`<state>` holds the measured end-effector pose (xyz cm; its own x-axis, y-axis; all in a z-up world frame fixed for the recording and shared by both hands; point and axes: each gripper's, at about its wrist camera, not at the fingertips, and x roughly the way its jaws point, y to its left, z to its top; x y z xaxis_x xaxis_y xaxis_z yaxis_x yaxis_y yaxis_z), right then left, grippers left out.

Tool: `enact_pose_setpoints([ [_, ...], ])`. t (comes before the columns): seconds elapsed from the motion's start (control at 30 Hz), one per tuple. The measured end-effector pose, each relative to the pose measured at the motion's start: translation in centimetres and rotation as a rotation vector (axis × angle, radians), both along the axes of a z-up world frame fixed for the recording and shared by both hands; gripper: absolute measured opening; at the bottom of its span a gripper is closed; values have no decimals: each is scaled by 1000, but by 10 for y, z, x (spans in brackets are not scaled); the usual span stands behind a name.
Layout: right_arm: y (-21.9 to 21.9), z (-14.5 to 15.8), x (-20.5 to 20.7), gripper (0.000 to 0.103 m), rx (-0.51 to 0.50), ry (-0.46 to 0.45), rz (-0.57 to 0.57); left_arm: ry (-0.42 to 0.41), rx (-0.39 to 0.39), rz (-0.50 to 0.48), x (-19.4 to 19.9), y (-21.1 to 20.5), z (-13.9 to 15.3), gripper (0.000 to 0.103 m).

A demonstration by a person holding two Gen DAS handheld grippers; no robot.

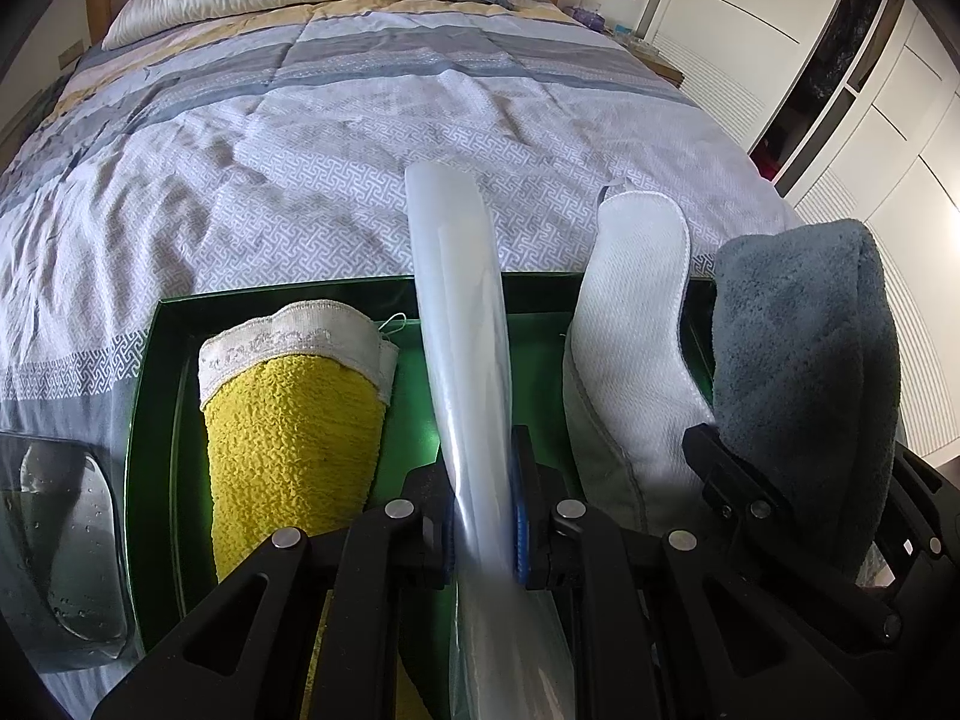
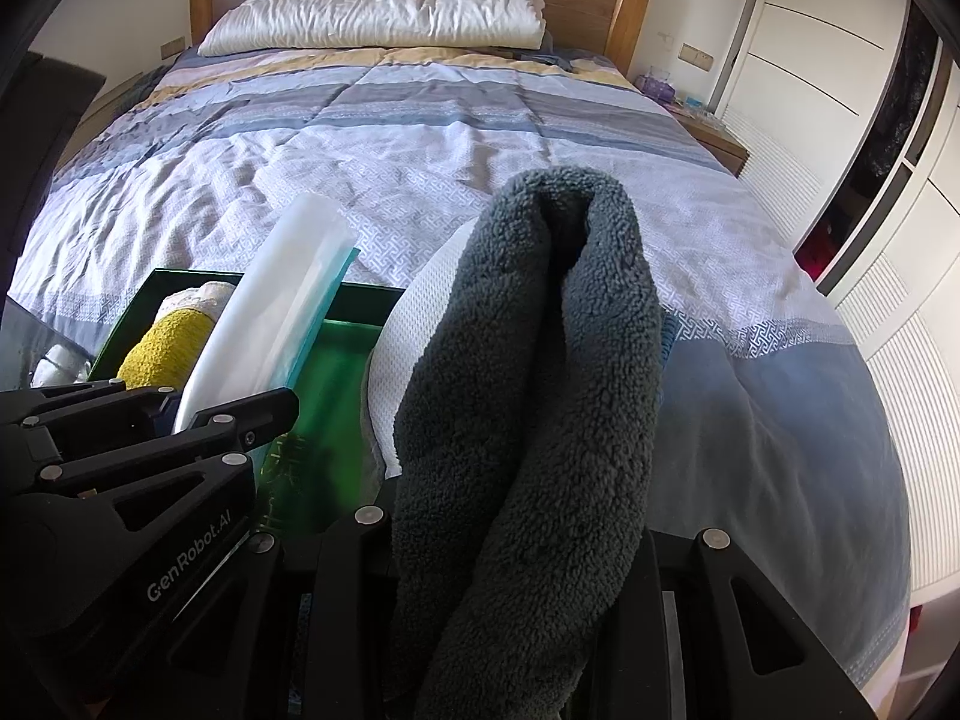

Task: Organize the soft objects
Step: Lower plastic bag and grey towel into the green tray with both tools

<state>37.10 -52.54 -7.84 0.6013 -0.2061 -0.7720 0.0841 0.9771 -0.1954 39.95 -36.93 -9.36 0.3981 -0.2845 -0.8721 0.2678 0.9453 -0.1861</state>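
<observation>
Holding a clear plastic sheet [image 1: 462, 324] pinched in our left gripper [image 1: 483, 531] and a grey towel [image 2: 528, 396] clamped in our right gripper [image 2: 516, 546], we see the yellow cloth [image 1: 288, 432] already in the green tray [image 1: 150, 396] at nine o'clock, these two left.

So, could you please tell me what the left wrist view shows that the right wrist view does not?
Only the left wrist view shows the left gripper shut on the clear plastic sheet, and the yellow towel's white band. Only the right wrist view shows the wooden headboard clearly and the grey towel running back between the right gripper's fingers. Both show the green tray, white cloth and bed.
</observation>
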Motion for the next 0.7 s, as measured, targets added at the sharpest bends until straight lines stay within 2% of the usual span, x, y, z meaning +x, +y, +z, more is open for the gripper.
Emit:
enact_pose_setpoints([
  [0.7,-1,-2,1,30,-14,0,3,-1,1,-1,-1,0,-4,11],
])
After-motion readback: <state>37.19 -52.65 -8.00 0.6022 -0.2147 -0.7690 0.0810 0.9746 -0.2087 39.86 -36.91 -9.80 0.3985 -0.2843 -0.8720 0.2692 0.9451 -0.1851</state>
